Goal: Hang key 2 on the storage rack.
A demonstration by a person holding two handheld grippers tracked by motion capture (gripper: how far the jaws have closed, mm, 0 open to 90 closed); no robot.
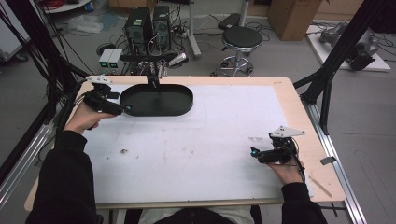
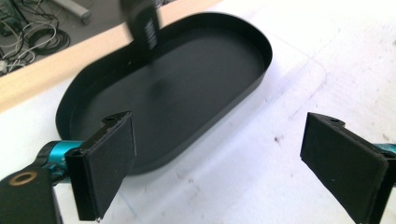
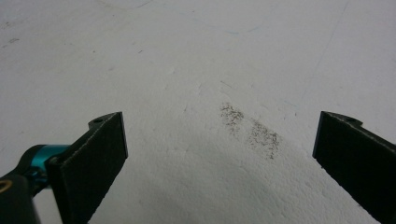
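Note:
A black oval tray [image 1: 156, 100] lies empty at the back left of the white mat; in the left gripper view the tray [image 2: 177, 88] spreads just beyond the jaws. My left gripper [image 1: 125, 108] sits at the tray's left end, and the left gripper [image 2: 224, 158] stands open with its left pad over the tray's near rim and nothing between the pads. My right gripper [image 1: 254, 152] rests low at the front right of the mat. The right gripper [image 3: 219, 163] is open over bare white foam with a grey smudge [image 3: 252, 128].
The white foam mat [image 1: 196, 140] covers most of the wooden table [image 1: 285, 88]. A dark bracket [image 1: 153, 77] hangs over the tray's far rim. Beyond the table are a stool [image 1: 241, 39], computer towers [image 1: 147, 25] and cables; black frame posts [image 1: 327, 88] flank the right side.

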